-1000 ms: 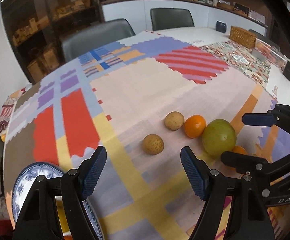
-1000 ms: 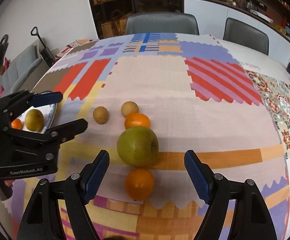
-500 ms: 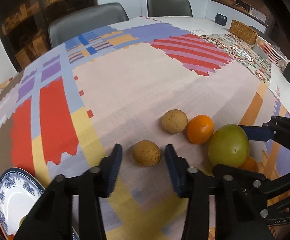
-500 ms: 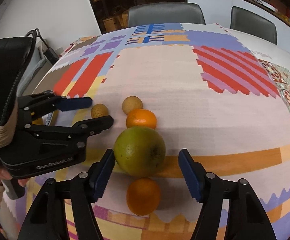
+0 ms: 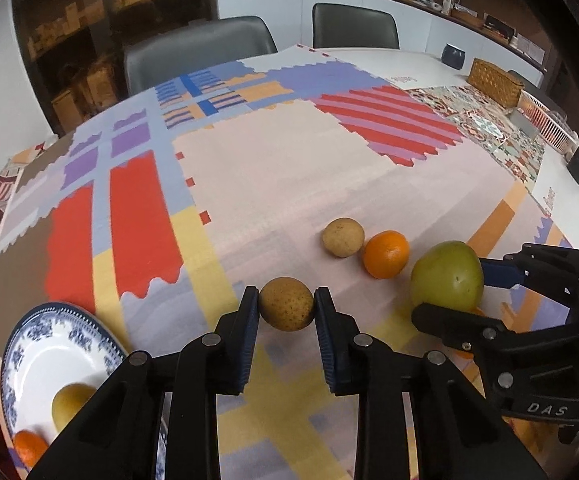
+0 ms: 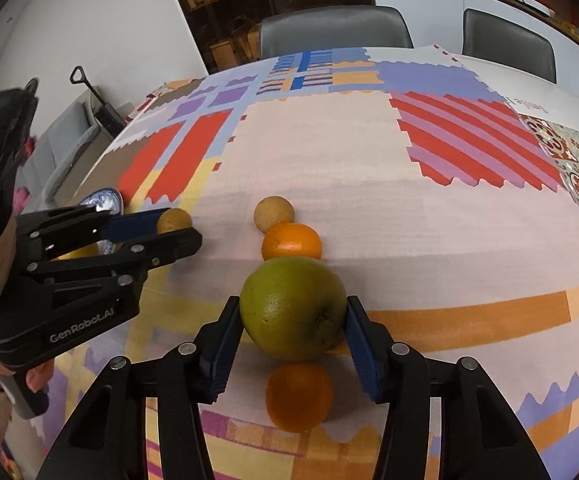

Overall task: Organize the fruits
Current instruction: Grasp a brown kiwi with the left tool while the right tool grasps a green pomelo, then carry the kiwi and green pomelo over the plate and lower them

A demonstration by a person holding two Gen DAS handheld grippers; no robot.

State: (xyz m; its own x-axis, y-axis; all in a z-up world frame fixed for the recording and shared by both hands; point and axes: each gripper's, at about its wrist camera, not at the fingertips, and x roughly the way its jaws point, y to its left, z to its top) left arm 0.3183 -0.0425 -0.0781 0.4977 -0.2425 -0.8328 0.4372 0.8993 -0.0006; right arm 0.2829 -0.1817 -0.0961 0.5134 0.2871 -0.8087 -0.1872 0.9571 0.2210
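My left gripper (image 5: 286, 305) is shut on a small brown speckled fruit (image 5: 286, 303), still at cloth level; it also shows in the right wrist view (image 6: 173, 220). My right gripper (image 6: 293, 316) is shut on a large green fruit (image 6: 293, 308), seen too in the left wrist view (image 5: 447, 276). A second brown fruit (image 5: 342, 237) and an orange (image 5: 385, 254) lie between them. Another orange (image 6: 299, 396) lies under the right gripper. A blue-and-white plate (image 5: 29, 348) at the left holds a yellow fruit (image 5: 69, 400) and an orange (image 5: 29, 446).
A patchwork cloth (image 5: 289, 168) covers the table. Two grey chairs (image 5: 197, 52) stand at the far edge. A wicker basket (image 5: 495, 82), a dark cup (image 5: 453, 55) and a white rack (image 5: 545, 122) are at the far right.
Both grippers have moved forward and closed: the left on the brown speckled fruit, the right on the large green fruit. A second ago both were open and short of the fruits.
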